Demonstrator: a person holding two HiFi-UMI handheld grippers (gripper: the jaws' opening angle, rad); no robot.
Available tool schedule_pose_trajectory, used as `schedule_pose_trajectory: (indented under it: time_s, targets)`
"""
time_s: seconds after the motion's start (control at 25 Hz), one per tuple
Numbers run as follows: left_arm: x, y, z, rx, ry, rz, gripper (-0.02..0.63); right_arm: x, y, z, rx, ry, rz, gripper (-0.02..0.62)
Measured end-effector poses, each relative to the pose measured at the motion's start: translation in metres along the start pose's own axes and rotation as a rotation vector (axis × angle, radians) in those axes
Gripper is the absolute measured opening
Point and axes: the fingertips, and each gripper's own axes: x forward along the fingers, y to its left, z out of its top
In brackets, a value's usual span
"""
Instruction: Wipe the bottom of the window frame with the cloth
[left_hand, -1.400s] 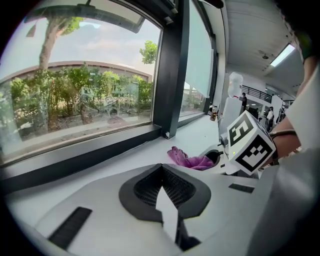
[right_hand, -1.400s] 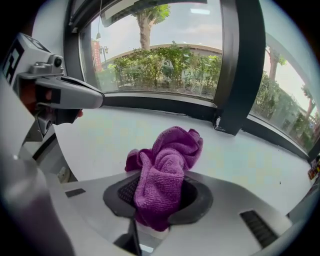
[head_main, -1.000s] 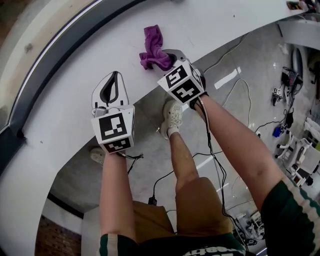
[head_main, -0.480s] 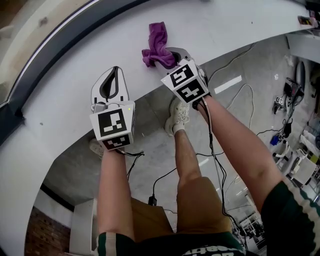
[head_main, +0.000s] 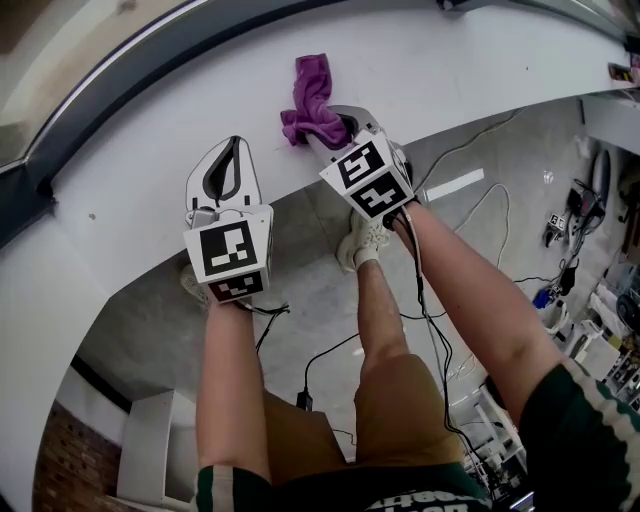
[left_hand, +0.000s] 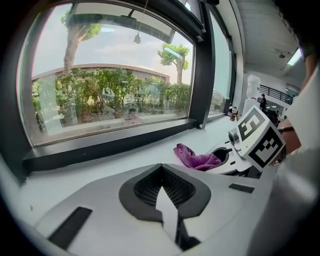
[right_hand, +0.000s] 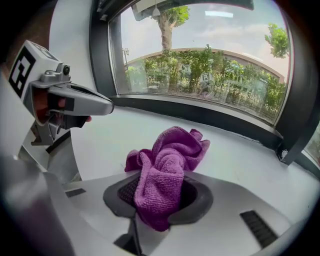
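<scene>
A purple cloth (head_main: 309, 98) lies bunched on the white sill (head_main: 460, 50), with one end pinched in my right gripper (head_main: 335, 122), which is shut on it. In the right gripper view the cloth (right_hand: 170, 160) spills forward from between the jaws onto the sill (right_hand: 105, 137), a short way before the dark bottom window frame (right_hand: 200, 114). My left gripper (head_main: 230, 148) hovers over the sill to the left of the cloth, shut, with nothing in it. From the left gripper view the cloth (left_hand: 196, 159) and right gripper (left_hand: 235, 160) sit to the right, and the frame (left_hand: 110, 145) runs across ahead.
The sill's curved front edge (head_main: 290, 195) drops to a grey floor with cables (head_main: 470, 185). The person's legs and a white shoe (head_main: 365, 238) are below. A vertical dark mullion (left_hand: 202, 75) meets the frame at the right.
The head view has shifted a little, so the window frame sits higher and further left. Both grippers stay in much the same places over the sill, the right one still holding the cloth.
</scene>
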Motion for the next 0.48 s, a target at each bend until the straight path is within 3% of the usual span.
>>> schedule_pose_trajectory:
  time_s: [0.48]
  targets:
    - [-0.043, 0.067, -0.028, -0.031, 0.003, 0.070, 0.005, 0.032, 0.082, 0.031, -0.028, 0.002, 0.076, 0.126]
